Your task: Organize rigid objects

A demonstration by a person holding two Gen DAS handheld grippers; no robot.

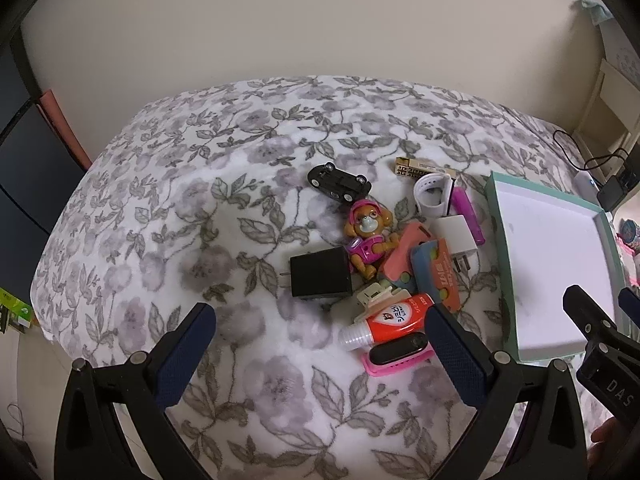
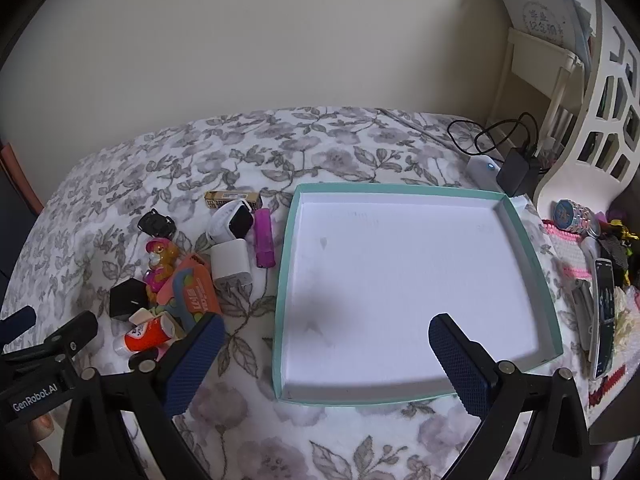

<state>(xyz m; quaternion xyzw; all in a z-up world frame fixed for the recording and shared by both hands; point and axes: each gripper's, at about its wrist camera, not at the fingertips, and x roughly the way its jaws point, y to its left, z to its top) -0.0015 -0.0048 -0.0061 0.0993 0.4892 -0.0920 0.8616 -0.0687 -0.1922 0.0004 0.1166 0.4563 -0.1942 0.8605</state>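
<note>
Floral cloth [image 2: 320, 140]; toy pile [image 1: 372, 248] crowds teal tray [image 2: 286, 280], seemingly touching

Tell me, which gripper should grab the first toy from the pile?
Probably the left gripper. It is open above the blanket right beside the pile, with the red tube near its fingertip. The right gripper is open too, but hangs over the empty tray, farther from the pile.

Soft, even light; sharp focus; faint shadows; fisheye bending, dark vignette at corners.
</note>
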